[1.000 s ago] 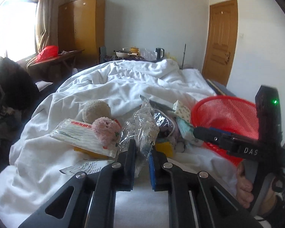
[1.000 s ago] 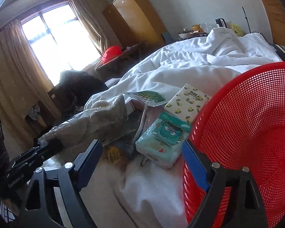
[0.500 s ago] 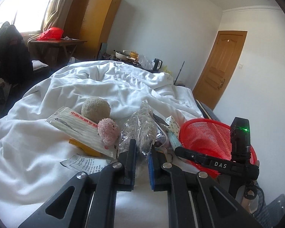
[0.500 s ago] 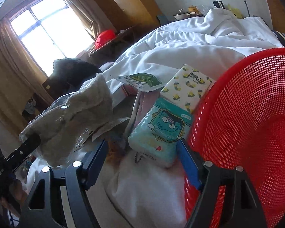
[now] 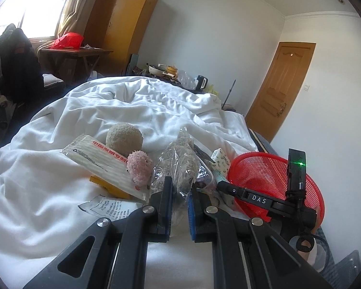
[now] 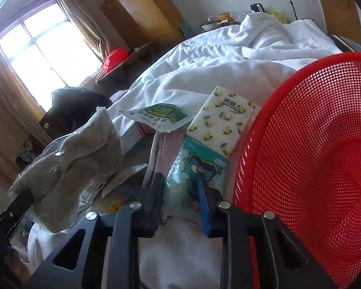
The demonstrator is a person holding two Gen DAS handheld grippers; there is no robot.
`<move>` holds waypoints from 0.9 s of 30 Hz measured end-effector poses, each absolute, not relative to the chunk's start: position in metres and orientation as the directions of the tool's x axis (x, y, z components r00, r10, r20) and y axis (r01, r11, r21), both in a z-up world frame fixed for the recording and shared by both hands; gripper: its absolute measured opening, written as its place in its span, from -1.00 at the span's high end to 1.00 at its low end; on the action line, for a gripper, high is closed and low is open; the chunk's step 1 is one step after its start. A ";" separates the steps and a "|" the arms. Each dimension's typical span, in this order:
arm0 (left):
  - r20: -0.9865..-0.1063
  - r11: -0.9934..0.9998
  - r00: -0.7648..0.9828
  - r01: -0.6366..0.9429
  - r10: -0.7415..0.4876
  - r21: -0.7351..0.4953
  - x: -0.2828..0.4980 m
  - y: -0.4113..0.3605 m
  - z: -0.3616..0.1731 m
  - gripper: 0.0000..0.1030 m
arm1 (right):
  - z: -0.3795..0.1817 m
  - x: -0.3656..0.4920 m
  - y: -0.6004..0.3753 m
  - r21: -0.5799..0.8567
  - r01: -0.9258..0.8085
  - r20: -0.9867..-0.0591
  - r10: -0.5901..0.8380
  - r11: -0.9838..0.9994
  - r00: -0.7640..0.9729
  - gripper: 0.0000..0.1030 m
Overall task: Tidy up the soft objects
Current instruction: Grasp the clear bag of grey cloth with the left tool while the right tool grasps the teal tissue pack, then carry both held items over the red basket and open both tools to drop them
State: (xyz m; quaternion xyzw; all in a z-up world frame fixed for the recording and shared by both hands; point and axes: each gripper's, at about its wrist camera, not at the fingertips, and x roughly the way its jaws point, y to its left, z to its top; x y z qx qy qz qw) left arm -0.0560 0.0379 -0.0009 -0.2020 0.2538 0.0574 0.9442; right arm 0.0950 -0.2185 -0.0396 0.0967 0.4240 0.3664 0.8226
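Note:
My left gripper point(image 5: 179, 187) is shut on a clear bag of grey cloth point(image 5: 180, 166) and holds it up above the white bed; the bag also shows in the right wrist view point(image 6: 69, 163). My right gripper point(image 6: 180, 187) has closed around a teal tissue pack with a cartoon face point(image 6: 195, 168), which lies beside the red mesh basket point(image 6: 312, 159). A yellow-patterned tissue pack point(image 6: 225, 118) lies just beyond it. A beige plush ball point(image 5: 124, 137) and a pink plush point(image 5: 139, 168) sit left of the bag.
A white packet with red print point(image 5: 98, 159), a yellow item point(image 5: 108, 187) and a paper leaflet point(image 5: 108, 208) lie on the rumpled white duvet point(image 5: 132, 106). A green-printed sachet point(image 6: 156, 115) lies behind the tissue packs. A wooden door point(image 5: 281, 91) stands at the right.
My left gripper has lifted the bagged cloth higher. My right gripper has moved onto the teal tissue pack and its jaws have narrowed from wide open to gripping it.

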 end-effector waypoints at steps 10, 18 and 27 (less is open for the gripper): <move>-0.421 0.903 0.907 -0.163 -0.022 -0.399 -0.075 0.039 0.016 0.83 | -0.011 0.077 -0.241 0.469 -0.581 -0.551 0.735 0.665 0.396 0.81; -0.399 0.897 0.914 -0.112 -0.075 -0.427 -0.072 0.027 0.033 0.83 | 0.023 0.058 -0.299 0.428 -0.637 -0.501 0.755 0.641 0.423 0.81; -0.458 0.946 0.868 0.038 -0.192 -0.323 -0.035 -0.060 0.050 0.83 | 0.008 0.067 -0.389 0.355 -0.579 -0.541 0.667 0.734 0.513 0.81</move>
